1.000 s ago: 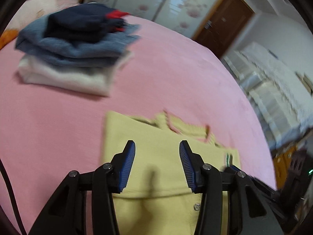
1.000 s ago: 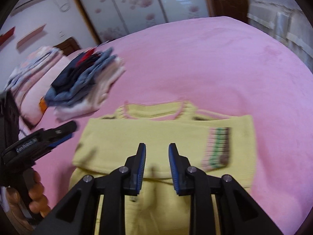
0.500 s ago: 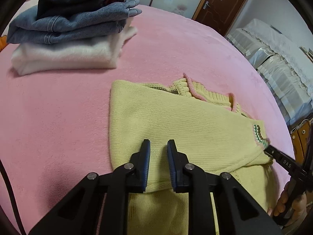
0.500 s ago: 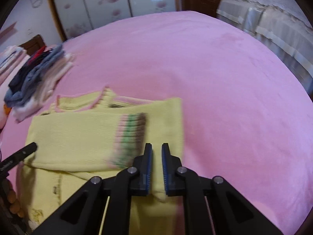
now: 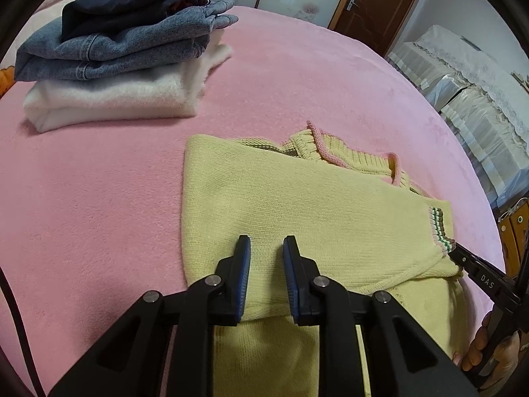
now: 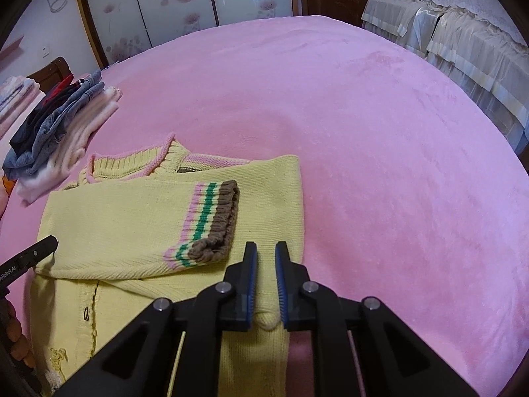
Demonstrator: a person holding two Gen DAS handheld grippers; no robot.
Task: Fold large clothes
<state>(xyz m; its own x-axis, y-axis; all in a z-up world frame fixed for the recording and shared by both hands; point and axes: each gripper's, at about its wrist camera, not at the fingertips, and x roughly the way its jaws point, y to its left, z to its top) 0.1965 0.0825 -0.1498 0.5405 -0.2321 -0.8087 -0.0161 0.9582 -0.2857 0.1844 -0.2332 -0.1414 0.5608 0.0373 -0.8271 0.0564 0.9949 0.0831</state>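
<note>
A yellow knit sweater (image 5: pixel 314 205) (image 6: pixel 115 225) lies on the pink bed, sleeves folded across its body. One sleeve ends in a pink, green and brown striped cuff (image 6: pixel 211 221). My left gripper (image 5: pixel 266 243) is down on the left part of the folded sleeve. Its jaws are opening slightly, with a ridge of yellow knit pinched between the pads. My right gripper (image 6: pixel 266 248) sits at the sweater's right edge beside the cuff. Its jaws are also opening slightly and hold a bulge of yellow fabric. Each gripper's tip shows in the other view, the right (image 5: pixel 476 271) and the left (image 6: pixel 33 254).
A stack of folded clothes (image 5: pixel 125 59) (image 6: pixel 56 132), jeans and dark items on a white fuzzy garment, sits at the far left. The pink blanket (image 6: pixel 363 132) spreads wide to the right. Cloth-covered furniture (image 5: pixel 463 92) lines the right side. A brown door (image 5: pixel 373 3) stands behind.
Both grippers came down onto the sweater and their jaws narrowed onto the knit. The right gripper shifted from the sweater's middle to its right edge past the cuff.
</note>
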